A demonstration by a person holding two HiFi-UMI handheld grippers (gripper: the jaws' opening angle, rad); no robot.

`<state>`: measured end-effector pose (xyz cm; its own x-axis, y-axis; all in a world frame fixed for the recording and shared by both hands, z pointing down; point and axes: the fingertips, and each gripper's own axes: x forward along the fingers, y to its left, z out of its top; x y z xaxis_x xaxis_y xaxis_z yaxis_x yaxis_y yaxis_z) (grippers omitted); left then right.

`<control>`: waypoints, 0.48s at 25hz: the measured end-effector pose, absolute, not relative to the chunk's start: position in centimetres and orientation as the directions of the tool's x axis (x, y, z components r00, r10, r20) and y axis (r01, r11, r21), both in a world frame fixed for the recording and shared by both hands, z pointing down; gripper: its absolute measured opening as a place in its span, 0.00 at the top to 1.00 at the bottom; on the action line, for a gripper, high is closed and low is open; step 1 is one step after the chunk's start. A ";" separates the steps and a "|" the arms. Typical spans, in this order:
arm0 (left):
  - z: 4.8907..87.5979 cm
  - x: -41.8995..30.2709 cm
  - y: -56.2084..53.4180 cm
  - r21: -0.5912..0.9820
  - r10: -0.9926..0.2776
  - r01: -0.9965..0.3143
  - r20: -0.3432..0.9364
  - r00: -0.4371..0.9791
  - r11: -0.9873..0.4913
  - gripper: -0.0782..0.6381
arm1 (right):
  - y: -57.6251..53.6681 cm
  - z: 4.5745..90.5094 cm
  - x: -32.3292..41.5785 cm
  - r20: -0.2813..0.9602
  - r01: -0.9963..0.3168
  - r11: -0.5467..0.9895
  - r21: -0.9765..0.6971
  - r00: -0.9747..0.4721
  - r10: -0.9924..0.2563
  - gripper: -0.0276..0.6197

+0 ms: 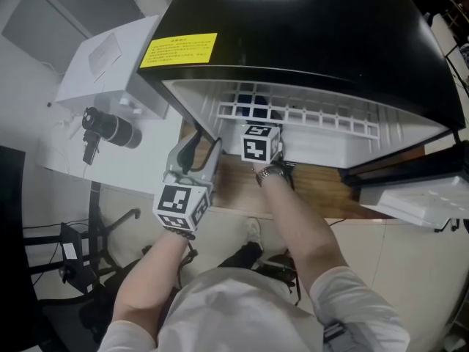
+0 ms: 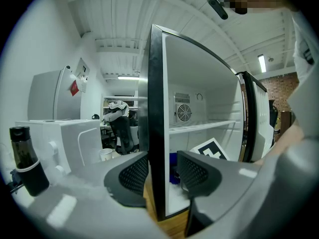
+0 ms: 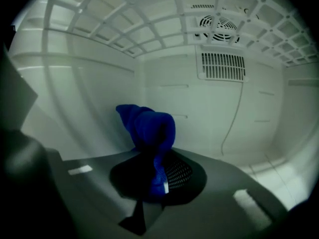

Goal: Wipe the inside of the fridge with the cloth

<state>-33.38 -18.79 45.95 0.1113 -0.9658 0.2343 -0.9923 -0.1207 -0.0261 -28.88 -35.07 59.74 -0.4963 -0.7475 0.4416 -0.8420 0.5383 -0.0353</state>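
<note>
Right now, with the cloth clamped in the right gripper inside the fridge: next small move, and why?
Probably ease the right gripper down until the blue cloth presses on the fridge floor, then sweep. The cloth stands up from the shut jaws and seems to touch no surface yet.

You wear a white short-sleeved T-shirt [image 1: 242, 310] with loose sleeves [image 1: 360, 308], and a dark wristwatch [image 1: 270, 172] sits on your right wrist. Your left gripper [image 1: 205, 144] has a light grey body with a white marker cube [image 1: 182, 205] printed in black squares at its rear, and your right gripper [image 3: 160, 178] carries a matching cube [image 1: 261, 144]. The jaw pads [image 2: 135, 176] are dark, rounded and covered in a fine dotted grid.
</note>
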 end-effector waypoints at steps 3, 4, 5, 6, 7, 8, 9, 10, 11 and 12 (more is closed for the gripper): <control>45.9 -33.4 -18.8 -0.026 -0.967 -0.993 0.233 0.107 -0.116 0.65 | -35.4 59.9 -28.1 0.444 -0.849 0.528 -0.031 -0.485 -0.753 0.90; 46.0 -33.4 -18.8 -0.027 -0.967 -0.993 0.233 0.106 -0.115 0.65 | -35.5 60.0 -27.8 0.446 -0.851 0.524 -0.029 -0.480 -0.755 0.90; 46.0 -33.4 -18.8 -0.028 -0.967 -0.993 0.234 0.105 -0.115 0.65 | -35.6 60.1 -27.5 0.449 -0.853 0.520 -0.027 -0.475 -0.757 0.90; 46.0 -33.4 -18.8 -0.029 -0.967 -0.993 0.235 0.104 -0.114 0.65 | -35.7 60.1 -27.2 0.452 -0.856 0.516 -0.026 -0.471 -0.758 0.90; 46.0 -33.4 -18.8 -0.029 -0.967 -0.993 0.235 0.102 -0.112 0.65 | -35.8 60.0 -26.9 0.455 -0.859 0.511 -0.025 -0.465 -0.759 0.90; 46.0 -33.4 -18.9 -0.029 -0.967 -0.993 0.235 0.101 -0.111 0.65 | -35.9 59.9 -26.5 0.456 -0.862 0.506 -0.024 -0.460 -0.762 0.90; 46.0 -33.4 -18.9 -0.028 -0.967 -0.994 0.235 0.100 -0.109 0.65 | -36.0 59.9 -26.2 0.456 -0.866 0.500 -0.022 -0.454 -0.765 0.90; 46.0 -33.4 -18.9 -0.028 -0.967 -0.994 0.234 0.098 -0.108 0.65 | -36.1 59.9 -25.8 0.456 -0.869 0.495 -0.020 -0.448 -0.769 0.90; 46.0 -33.4 -18.9 -0.029 -0.967 -0.994 0.235 0.097 -0.107 0.65 | -36.2 59.9 -25.4 0.456 -0.872 0.490 -0.018 -0.443 -0.772 0.90; 46.0 -33.4 -18.9 -0.029 -0.967 -0.994 0.235 0.096 -0.105 0.65 | -36.3 59.9 -25.1 0.457 -0.874 0.485 -0.016 -0.438 -0.774 0.90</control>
